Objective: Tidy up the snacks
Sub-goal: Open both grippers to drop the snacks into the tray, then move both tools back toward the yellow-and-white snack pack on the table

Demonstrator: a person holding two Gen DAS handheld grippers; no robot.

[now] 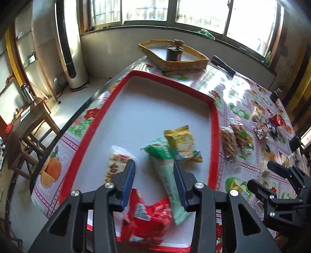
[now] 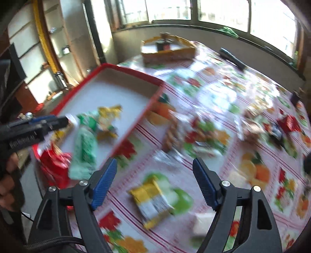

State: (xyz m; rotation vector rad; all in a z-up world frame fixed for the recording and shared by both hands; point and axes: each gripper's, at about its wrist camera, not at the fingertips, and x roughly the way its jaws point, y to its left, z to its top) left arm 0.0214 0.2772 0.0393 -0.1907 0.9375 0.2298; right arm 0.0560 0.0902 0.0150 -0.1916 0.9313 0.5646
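Centring spread right gripper [image 2: 154, 183] jaws over yellow packet [image 2: 150, 200] near surface edge; left gripper [image 1: 154, 182] jaws parted, empty.

The left wrist view looks steeply down, close over the tray [image 1: 212, 124]. The right wrist view looks down on the worktop [image 2: 223, 109] beside it. Both show the tray and the windows [image 1: 145, 9].

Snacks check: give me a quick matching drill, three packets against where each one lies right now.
Things:
1. red packet
2. long pale green packet
3. small yellow packet

Places:
A. on the tablecloth, outside the red tray
B. in the tray, at its near edge
C. in the tray, beside a yellow packet

Pairs: 1-B, 2-C, 3-A
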